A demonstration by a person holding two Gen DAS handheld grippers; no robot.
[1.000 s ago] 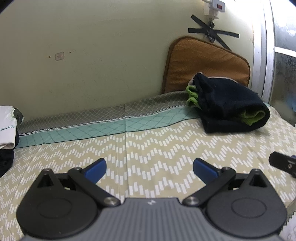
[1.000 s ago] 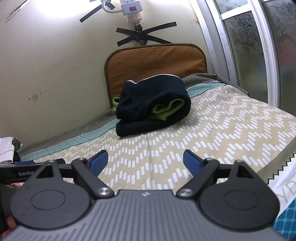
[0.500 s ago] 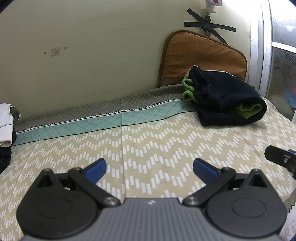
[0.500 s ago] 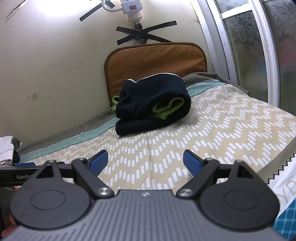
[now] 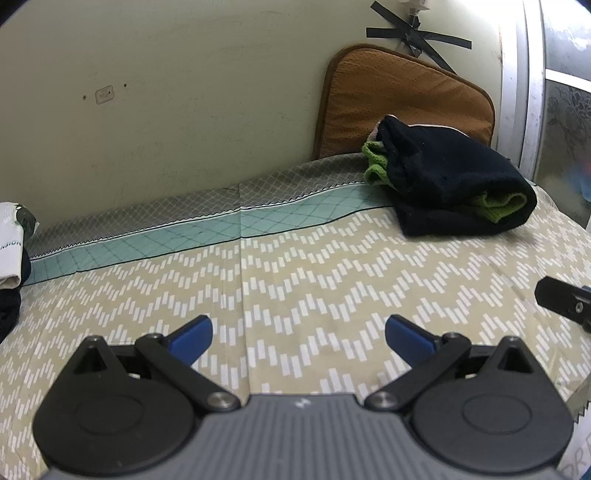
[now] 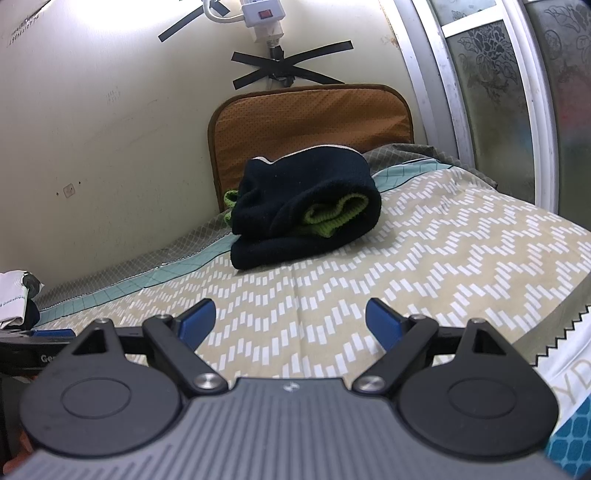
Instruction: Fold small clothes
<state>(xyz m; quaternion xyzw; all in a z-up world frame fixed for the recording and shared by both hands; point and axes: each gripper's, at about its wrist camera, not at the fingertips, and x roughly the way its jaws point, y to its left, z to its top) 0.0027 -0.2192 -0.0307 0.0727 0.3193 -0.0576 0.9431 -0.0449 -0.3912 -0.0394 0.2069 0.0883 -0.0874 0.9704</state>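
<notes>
A folded black garment with green trim (image 5: 450, 188) lies on the patterned bed sheet (image 5: 295, 280) at the far right, in front of a brown cushion (image 5: 399, 92). It also shows in the right wrist view (image 6: 306, 206). My left gripper (image 5: 298, 332) is open and empty, low over the sheet. My right gripper (image 6: 290, 321) is open and empty, well short of the garment. Part of the right gripper (image 5: 565, 301) shows at the right edge of the left wrist view.
A white and dark pile of clothes (image 5: 11, 251) lies at the left edge of the bed, also in the right wrist view (image 6: 16, 299). The wall runs behind the bed. A frosted glass door (image 6: 517, 110) stands at the right. A power strip (image 6: 264, 16) hangs above the cushion.
The left gripper has tilted and drifted slightly, so the garment and cushion sit higher and a little left in its view. The right gripper has hardly moved. Both stay open.
</notes>
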